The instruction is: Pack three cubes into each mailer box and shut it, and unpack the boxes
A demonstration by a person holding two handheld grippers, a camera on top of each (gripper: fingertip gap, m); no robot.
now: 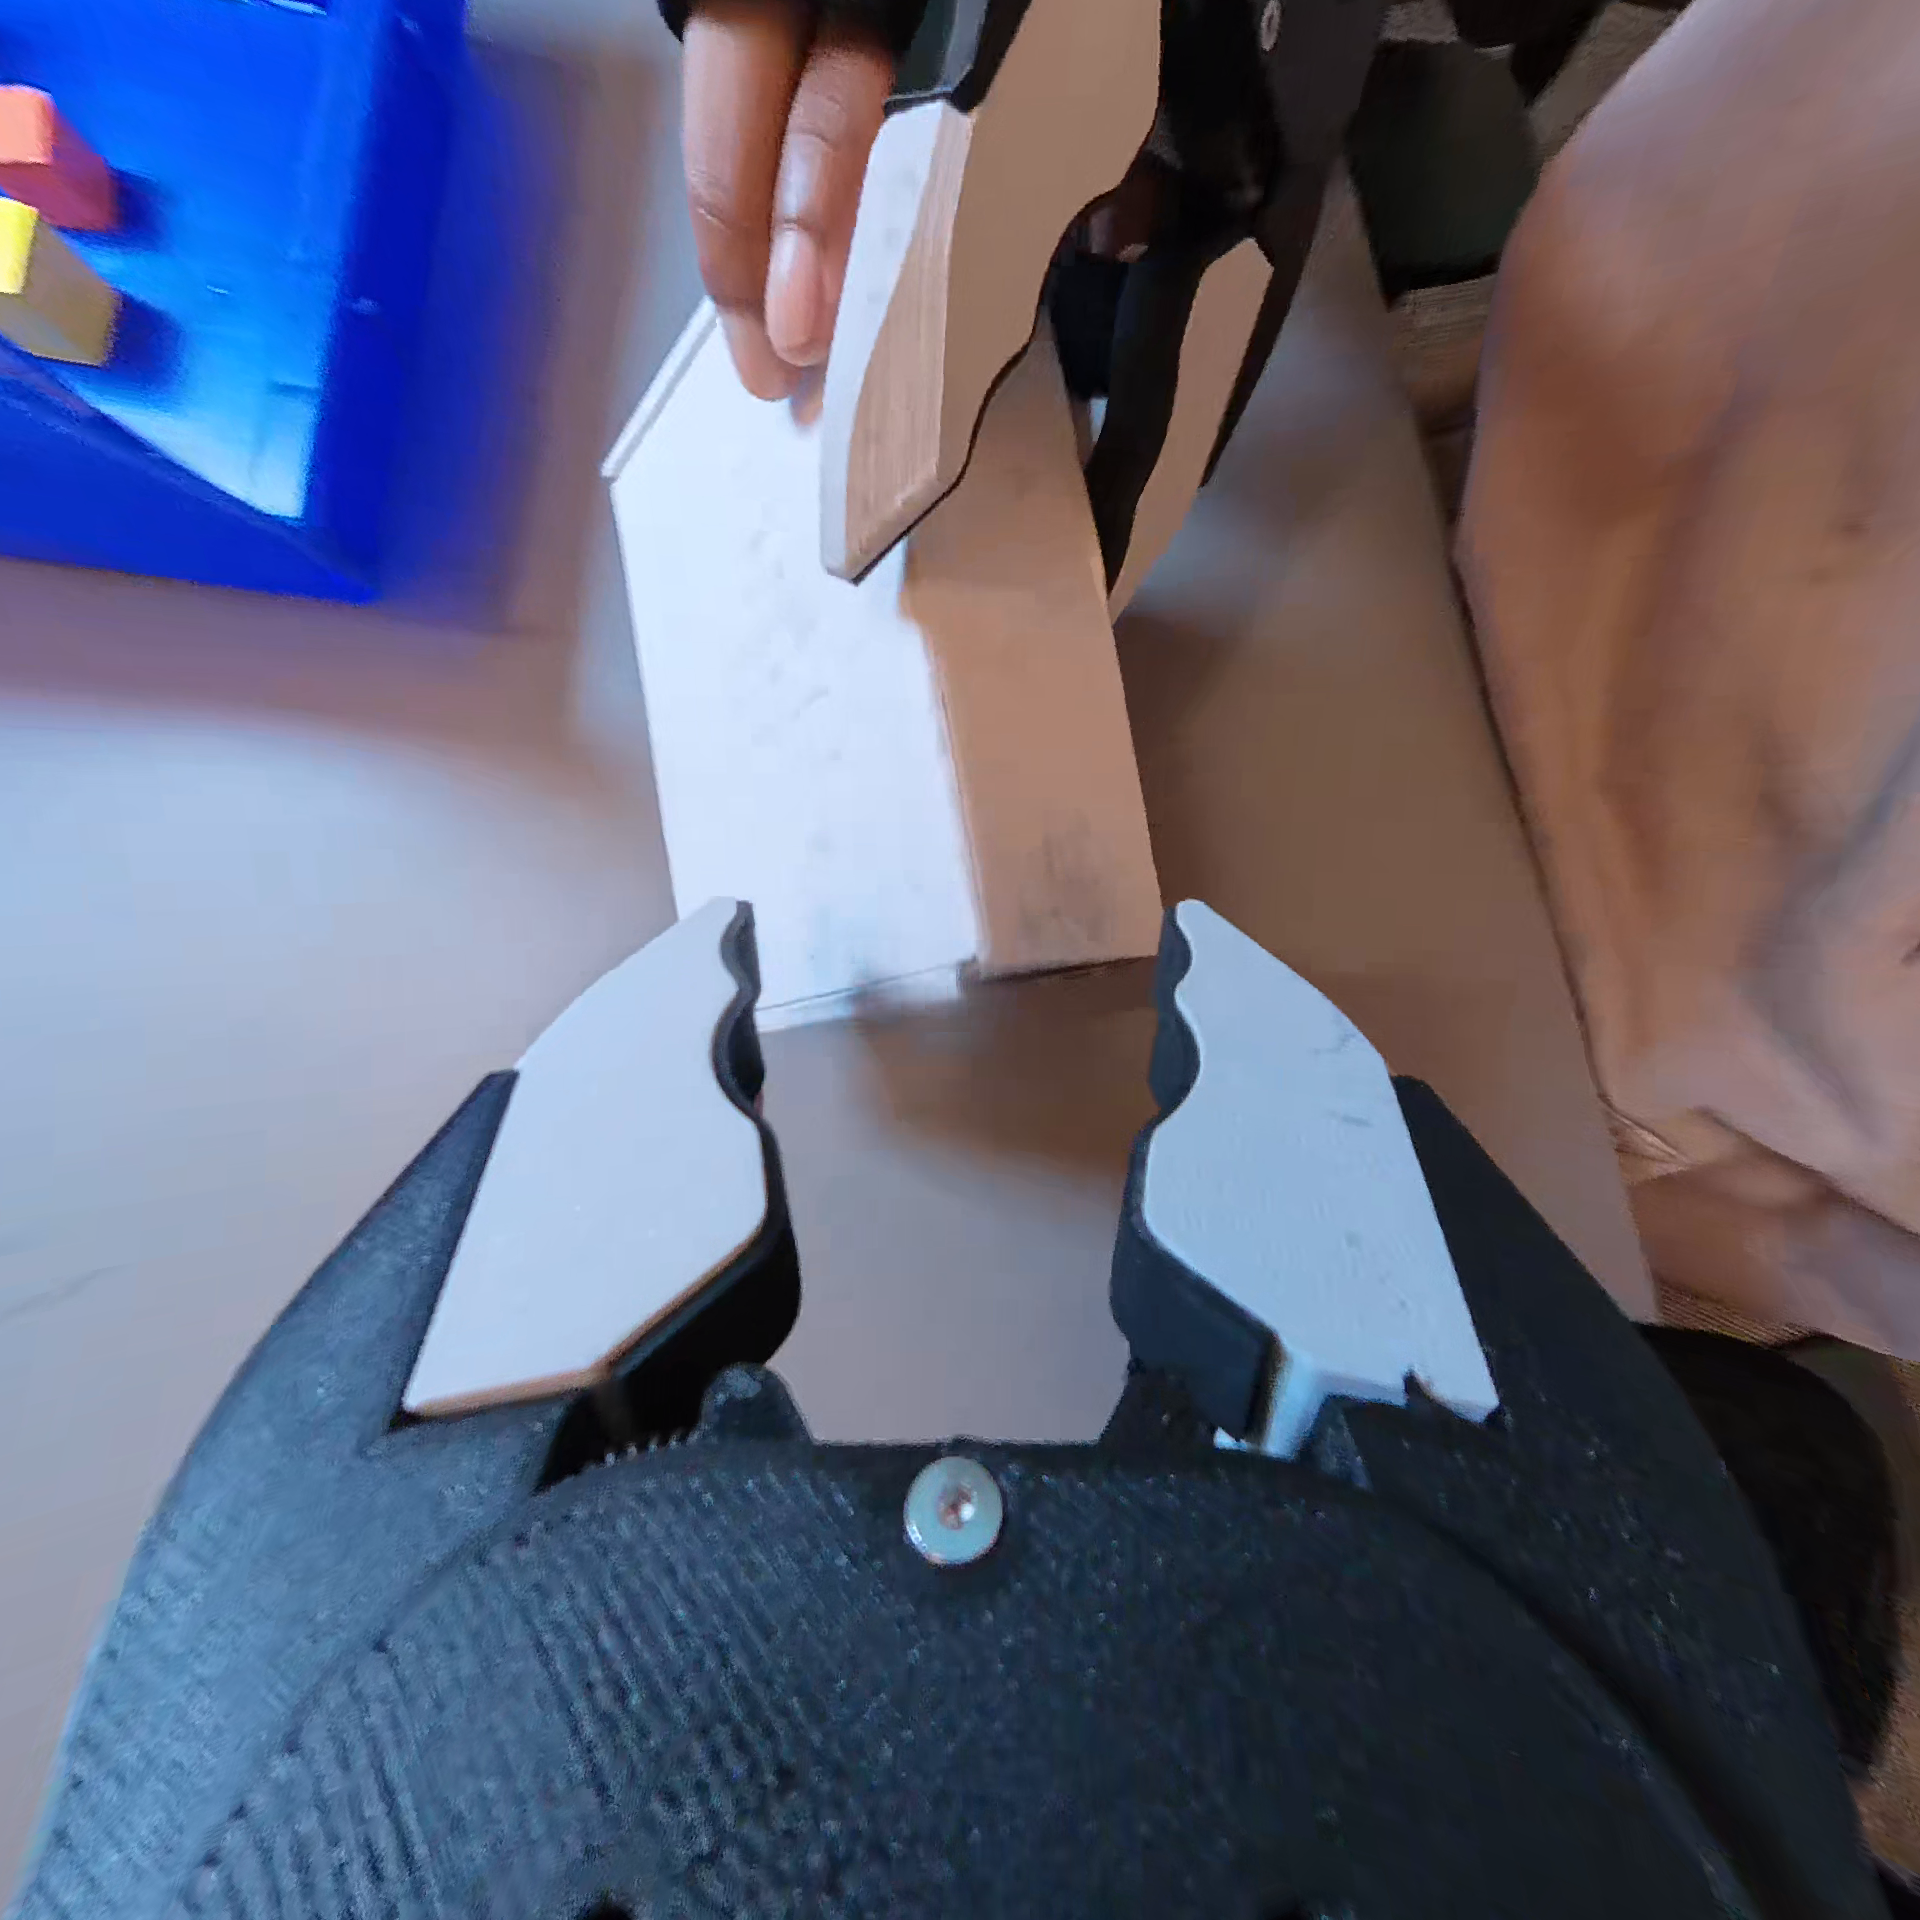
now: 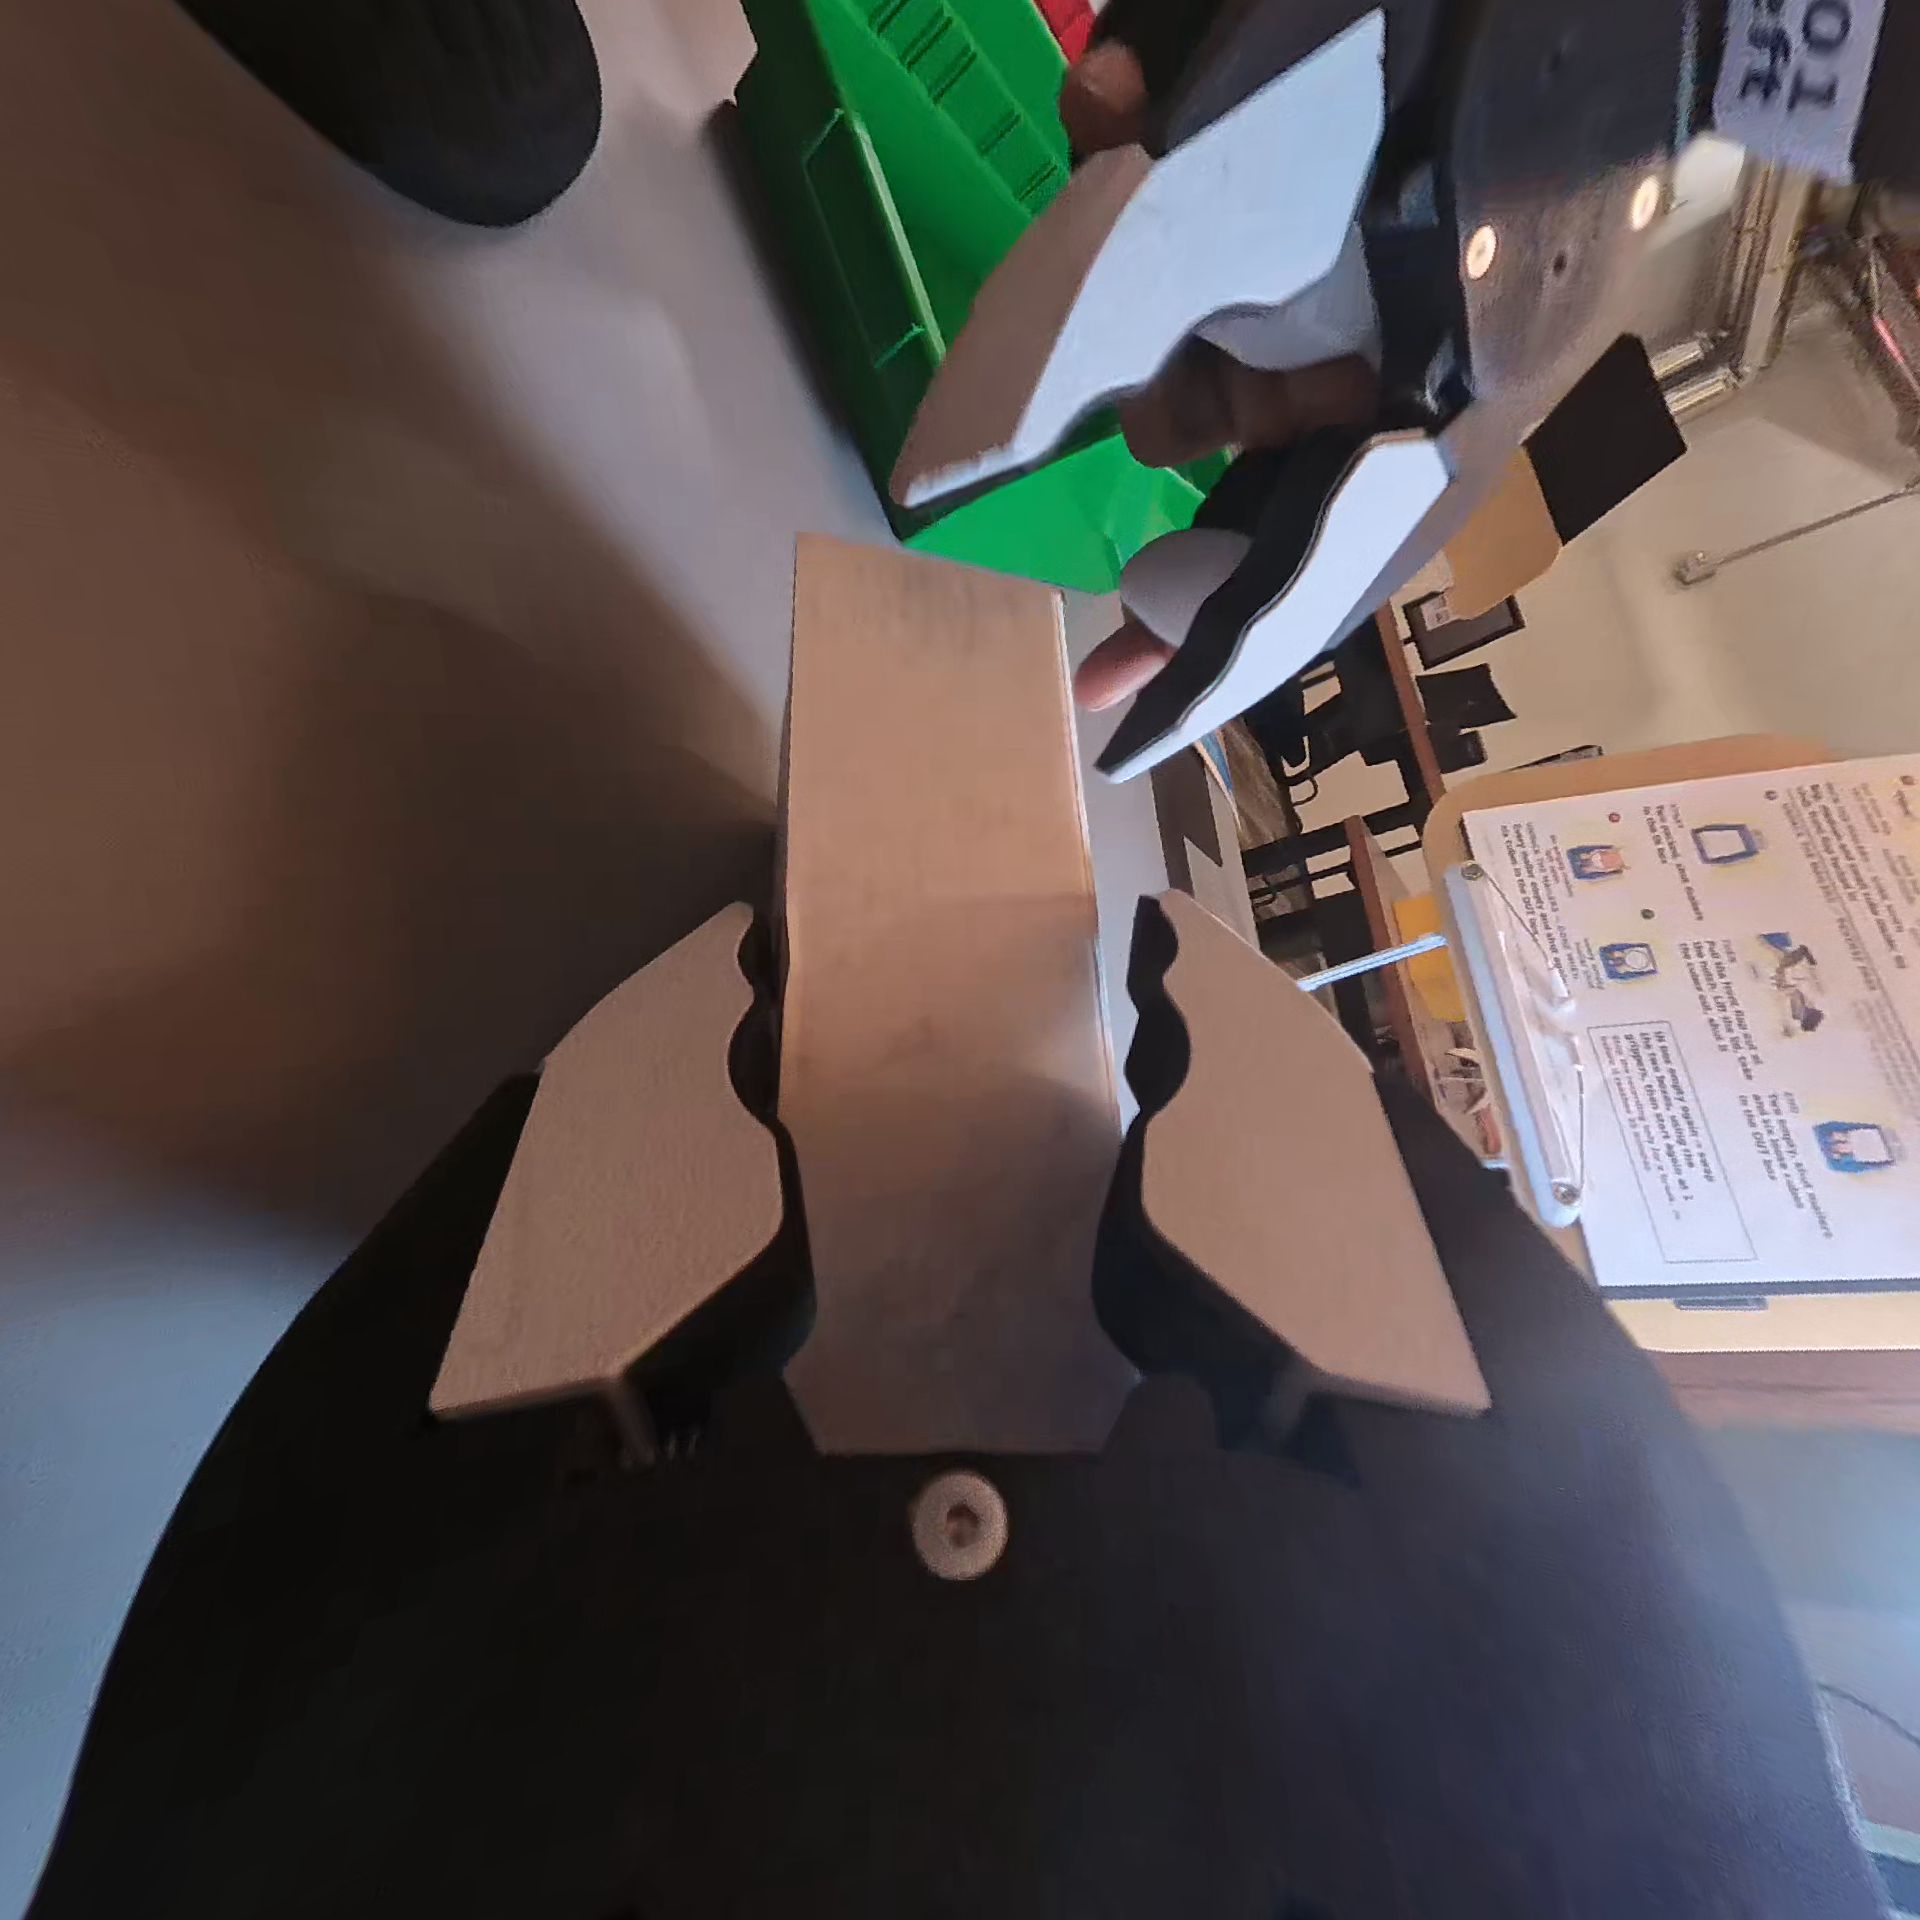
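Note:
A shut white mailer box (image 1: 800,727) stands on its narrow edge on the table. My right gripper (image 2: 956,925) is shut on the box (image 2: 935,935) across its thin side; it shows at the top of the left wrist view (image 1: 987,561), with a hand behind it. My left gripper (image 1: 956,935) is open and empty, its tips just short of the box's near end; in the right wrist view it (image 2: 1013,623) hovers open over the far end. Red (image 1: 52,156) and yellow (image 1: 42,281) cubes lie in a blue bin (image 1: 260,312).
A green bin (image 2: 935,312) stands behind the box. A clipboard with an instruction sheet (image 2: 1714,1039) lies on a stand to the right. A person's trouser leg (image 1: 1714,727) fills the right side. A black round object (image 2: 416,104) sits at the top left. The grippers' ends are close to 6 cm from one another. My left tips are roughly 15 cm from the black round object (image 2: 416,104).

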